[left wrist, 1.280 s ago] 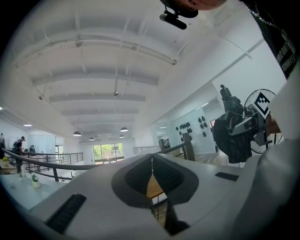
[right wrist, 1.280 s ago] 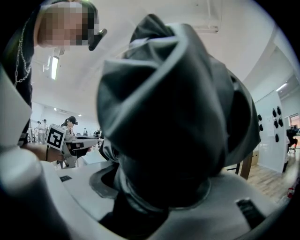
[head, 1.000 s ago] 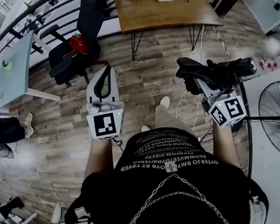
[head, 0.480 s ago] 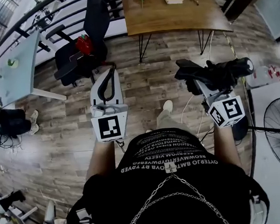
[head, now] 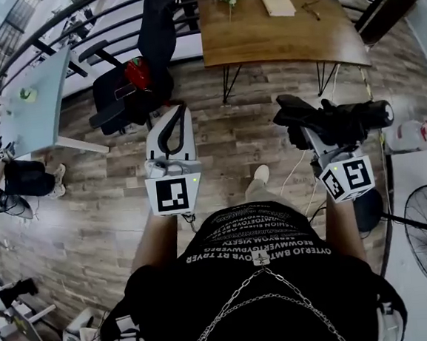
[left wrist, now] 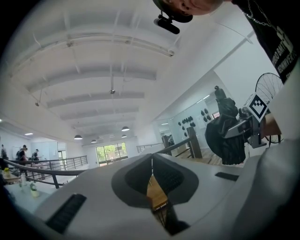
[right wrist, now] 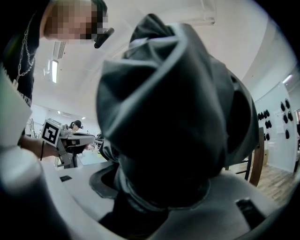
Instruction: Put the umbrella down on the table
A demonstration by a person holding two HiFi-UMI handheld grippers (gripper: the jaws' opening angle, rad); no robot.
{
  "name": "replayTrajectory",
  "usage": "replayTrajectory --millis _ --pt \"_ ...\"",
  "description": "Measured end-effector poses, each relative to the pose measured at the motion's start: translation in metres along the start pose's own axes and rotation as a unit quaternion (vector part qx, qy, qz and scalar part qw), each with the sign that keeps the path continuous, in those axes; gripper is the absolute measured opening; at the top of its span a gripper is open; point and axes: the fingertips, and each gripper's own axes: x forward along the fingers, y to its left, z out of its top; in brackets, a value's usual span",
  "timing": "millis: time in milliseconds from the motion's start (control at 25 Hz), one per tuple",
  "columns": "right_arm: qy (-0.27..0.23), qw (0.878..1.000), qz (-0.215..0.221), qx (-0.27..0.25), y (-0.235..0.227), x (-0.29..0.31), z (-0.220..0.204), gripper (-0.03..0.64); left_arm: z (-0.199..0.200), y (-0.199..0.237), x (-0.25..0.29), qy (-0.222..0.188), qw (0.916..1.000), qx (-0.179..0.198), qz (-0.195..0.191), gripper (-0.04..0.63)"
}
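- Brown wooden table on black hairpin legs (head: 261,39), at twelve o'clock in the head view: well apart from us. If the jaws part early, the load lands on the plank floor (head: 90,206).
- Folded black fabric umbrella (head: 346,119), at two o'clock, held crosswise: we judge its long overhang could clip the table edge or lever itself loose.
- Right gripper (head: 310,126): pinching the umbrella's bunched fabric, and soft cloth may slip.
- Left gripper (head: 171,125), at eleven o'clock: jaws pressed together, empty. It cannot steady a slide.
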Motion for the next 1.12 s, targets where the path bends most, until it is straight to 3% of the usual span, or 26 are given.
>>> replayTrajectory --millis 240,880,1120 --pt "0.013 1.0 0.014 0.005 -0.025 0.032 -0.001 0.27 -0.001 0.011 0.041 0.014 0.9998 -0.009 0.015 0.031" --pt "0.011 0.999 0.048 -0.022 -0.117 0.062 0.009 0.27 0.023 -0.02 0.137 -0.017 0.9989 -0.024 0.036 0.031" --pt "0.006 0.998 0.057 -0.024 -0.147 0.071 0.011 0.27 0.026 -0.03 0.157 -0.02 0.9987 -0.012 0.045 0.031"
